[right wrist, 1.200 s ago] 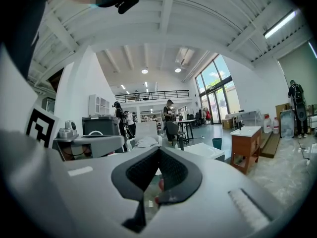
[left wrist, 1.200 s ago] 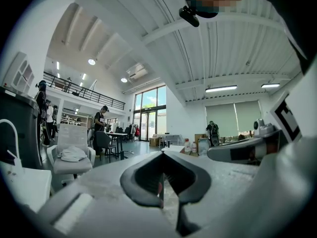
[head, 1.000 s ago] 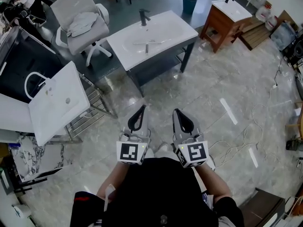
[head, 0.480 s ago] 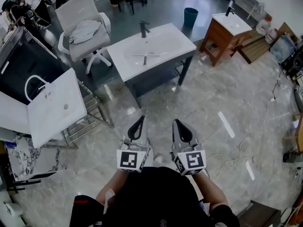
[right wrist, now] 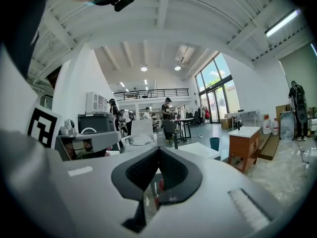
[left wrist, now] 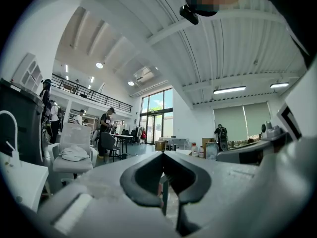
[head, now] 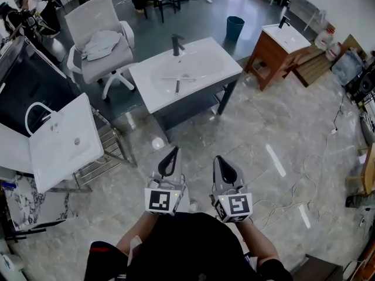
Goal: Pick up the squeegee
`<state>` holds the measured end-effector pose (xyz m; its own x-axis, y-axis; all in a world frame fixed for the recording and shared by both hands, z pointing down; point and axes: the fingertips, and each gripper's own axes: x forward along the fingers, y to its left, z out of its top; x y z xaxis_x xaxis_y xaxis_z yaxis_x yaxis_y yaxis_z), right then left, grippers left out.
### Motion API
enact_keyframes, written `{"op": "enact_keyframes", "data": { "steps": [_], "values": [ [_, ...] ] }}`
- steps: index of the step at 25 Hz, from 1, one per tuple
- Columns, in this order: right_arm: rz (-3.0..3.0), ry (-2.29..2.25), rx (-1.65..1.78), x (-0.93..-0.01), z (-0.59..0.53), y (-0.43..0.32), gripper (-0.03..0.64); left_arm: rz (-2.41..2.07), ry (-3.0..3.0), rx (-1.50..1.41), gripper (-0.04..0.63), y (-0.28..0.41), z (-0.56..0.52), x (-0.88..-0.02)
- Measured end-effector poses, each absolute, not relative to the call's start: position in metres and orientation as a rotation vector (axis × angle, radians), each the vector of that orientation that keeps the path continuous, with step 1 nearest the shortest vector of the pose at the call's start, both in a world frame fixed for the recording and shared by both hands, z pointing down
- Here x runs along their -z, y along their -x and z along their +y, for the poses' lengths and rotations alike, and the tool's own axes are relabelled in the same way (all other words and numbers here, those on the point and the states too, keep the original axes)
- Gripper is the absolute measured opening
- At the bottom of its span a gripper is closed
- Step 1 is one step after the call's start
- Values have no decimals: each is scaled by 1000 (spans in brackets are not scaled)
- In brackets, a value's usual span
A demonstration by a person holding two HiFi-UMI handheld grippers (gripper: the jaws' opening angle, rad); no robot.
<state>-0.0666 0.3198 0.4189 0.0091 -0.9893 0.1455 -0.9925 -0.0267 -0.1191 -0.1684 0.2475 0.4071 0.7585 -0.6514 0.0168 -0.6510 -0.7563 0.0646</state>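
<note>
Squeegee (head: 177, 84) flat in the shallow basin of the white sink top (head: 217, 60), about midway between its left and right edges, crossbar towards the back edge and handle towards the front edge. Just behind it, at the back edge, a black tap (head: 176, 43) upright. Well apart from the squeegee, low in the head view over the grey marble floor (head: 275, 127): left gripper (head: 173, 149) and right gripper (head: 218, 158), side by side, not touching, both aimed towards the sink top's front edge. Left gripper pinched fully together, tips meeting, nothing between them. Right gripper likewise closed tip to tip and empty. Marker cube (head: 162, 201) at the rear of the left one, marker cube (head: 235, 206) at the rear of the right. Left of the sink top, a white office chair (head: 96, 22) with a pale cloth (head: 101, 41) on its seat. To the right, a wooden vanity (head: 275, 54) with its own white top; beyond the sink top, a teal bin (head: 235, 26). At far left, a white sink slab (head: 58, 148) tilted against a metal rack.
</note>
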Motion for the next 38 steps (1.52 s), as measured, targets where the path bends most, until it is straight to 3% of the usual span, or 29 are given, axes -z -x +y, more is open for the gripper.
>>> {"op": "enact_keyframes", "data": {
  "steps": [38],
  "values": [
    [-2122,-2251,-237,-418,104,42,2,-963,-2892,40,2,130,28,-411]
  ]
}}
